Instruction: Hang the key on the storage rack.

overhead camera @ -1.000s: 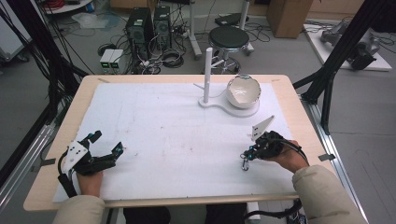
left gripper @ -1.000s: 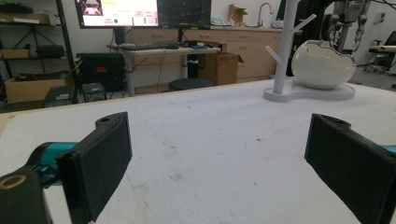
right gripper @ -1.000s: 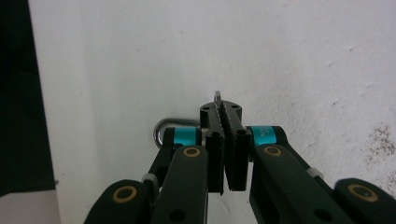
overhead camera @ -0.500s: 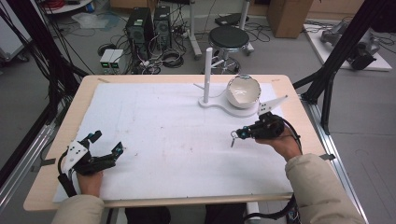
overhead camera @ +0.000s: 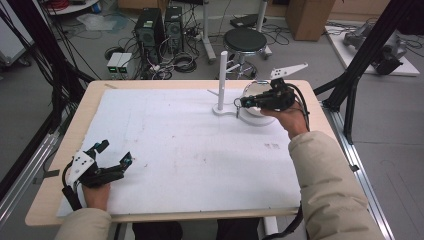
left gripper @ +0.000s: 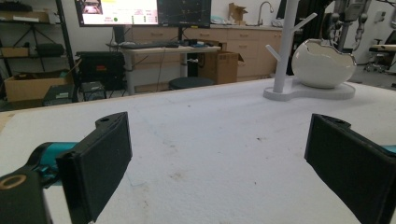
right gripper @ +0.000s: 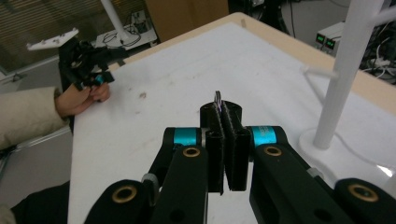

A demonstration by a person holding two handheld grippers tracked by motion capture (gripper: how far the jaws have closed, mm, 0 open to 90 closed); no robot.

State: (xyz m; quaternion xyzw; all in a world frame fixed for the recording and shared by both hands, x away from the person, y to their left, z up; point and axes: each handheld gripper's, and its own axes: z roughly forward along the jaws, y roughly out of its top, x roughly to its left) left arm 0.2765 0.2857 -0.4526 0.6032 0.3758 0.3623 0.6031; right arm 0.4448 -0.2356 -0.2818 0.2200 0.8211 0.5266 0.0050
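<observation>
Near far table edge, right hand-held gripper pinches small ring

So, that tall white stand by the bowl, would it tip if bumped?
The stand probably tips if hit high: its post is tall and thin. Its flat base, spreading under the bowl, looks wide, likely steadying low pushes.

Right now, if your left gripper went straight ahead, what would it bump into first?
Probably nothing. The left gripper points across bare mat, and the way looks free to the far edge. The stand and bowl sit off to the right, though depth is hard to judge.
</observation>
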